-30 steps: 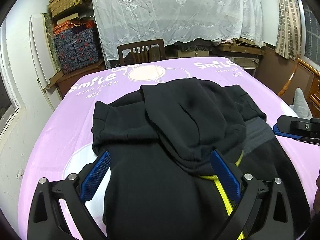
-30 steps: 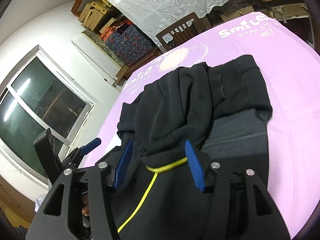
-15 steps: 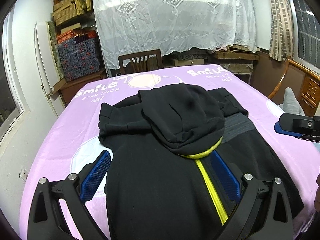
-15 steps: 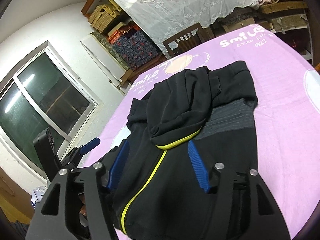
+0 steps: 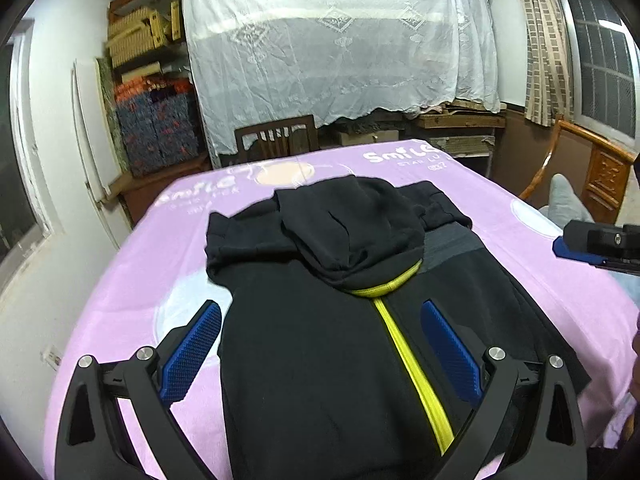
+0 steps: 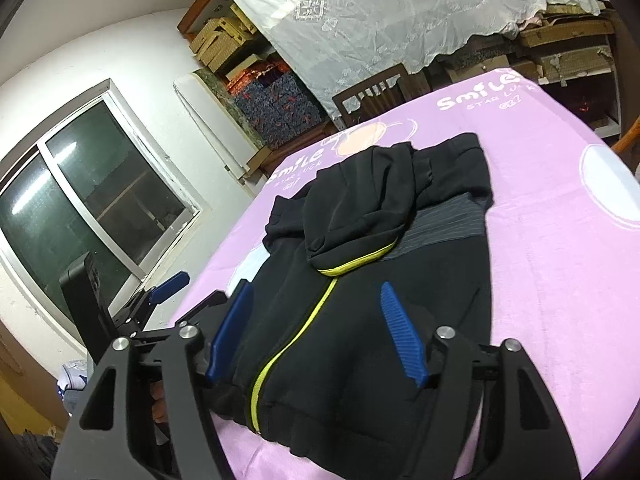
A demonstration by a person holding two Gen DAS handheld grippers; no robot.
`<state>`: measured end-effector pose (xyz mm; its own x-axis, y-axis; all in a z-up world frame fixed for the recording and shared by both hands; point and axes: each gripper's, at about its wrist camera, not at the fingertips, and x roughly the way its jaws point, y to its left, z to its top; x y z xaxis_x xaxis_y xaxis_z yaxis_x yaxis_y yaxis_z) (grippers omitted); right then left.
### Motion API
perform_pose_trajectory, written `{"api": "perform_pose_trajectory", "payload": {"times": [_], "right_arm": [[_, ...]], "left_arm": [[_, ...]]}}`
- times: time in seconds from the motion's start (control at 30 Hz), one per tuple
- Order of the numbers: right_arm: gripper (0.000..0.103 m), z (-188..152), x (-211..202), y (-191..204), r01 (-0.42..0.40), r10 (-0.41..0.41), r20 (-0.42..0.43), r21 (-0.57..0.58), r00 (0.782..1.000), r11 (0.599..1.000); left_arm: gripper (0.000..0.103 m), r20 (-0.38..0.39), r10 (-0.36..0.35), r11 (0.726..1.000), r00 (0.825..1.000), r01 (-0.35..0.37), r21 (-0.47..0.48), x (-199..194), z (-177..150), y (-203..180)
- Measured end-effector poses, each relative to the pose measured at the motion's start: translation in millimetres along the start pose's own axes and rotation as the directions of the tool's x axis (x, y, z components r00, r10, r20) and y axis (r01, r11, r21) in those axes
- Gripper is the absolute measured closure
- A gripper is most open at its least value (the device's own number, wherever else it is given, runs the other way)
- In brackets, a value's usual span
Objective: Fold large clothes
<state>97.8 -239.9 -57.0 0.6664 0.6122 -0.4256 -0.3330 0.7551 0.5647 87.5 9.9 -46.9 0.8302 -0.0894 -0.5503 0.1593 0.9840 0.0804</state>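
A black hoodie (image 5: 304,360) with a yellow zip (image 5: 404,352) lies flat on the pink-clothed table (image 5: 160,248). Its hood (image 5: 352,232) is folded down over the chest. My left gripper (image 5: 320,308) hovers open above the hoodie's near part, with nothing pressed between its blue pads. My right gripper (image 6: 316,288) hangs over the same part of the hoodie (image 6: 360,340), above the zip (image 6: 296,340). Its jaws are opening and hold nothing. Each gripper shows in the other's view: the right gripper (image 5: 576,246) at the right edge, the left gripper (image 6: 168,284) at the left.
A wooden chair (image 5: 276,136) stands behind the table's far edge, under shelves draped in white lace (image 5: 336,48). Patterned boxes (image 5: 156,128) are stacked at the back left. A window (image 6: 80,200) lies to the left, a carved wooden seat (image 5: 592,176) to the right.
Both grippers have drawn back toward the table's near edge and risen slightly, so more of the zip shows. The right jaws have widened. The hood stays folded on the chest.
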Motion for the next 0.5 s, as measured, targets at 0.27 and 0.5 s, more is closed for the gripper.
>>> {"api": "perform_pose_trajectory", "payload": {"times": [0.27,0.5], "right_arm": [[0.034,0.3,3.8,-38.1,0.051,-0.049,-0.019,0.079,0.999,0.996],[0.034,8.7,37.2,-76.9,0.098,-0.082,-0.103,0.156,0.991,0.983]], "left_arm": [[0.003,-0.165,-0.15,0.942,0.975,0.09,-0.324,40.4,-11.3,91.2],[0.003,-0.245,-0.177,0.93,0.953,0.081,-0.36,83.1,-5.7,120.5]]}}
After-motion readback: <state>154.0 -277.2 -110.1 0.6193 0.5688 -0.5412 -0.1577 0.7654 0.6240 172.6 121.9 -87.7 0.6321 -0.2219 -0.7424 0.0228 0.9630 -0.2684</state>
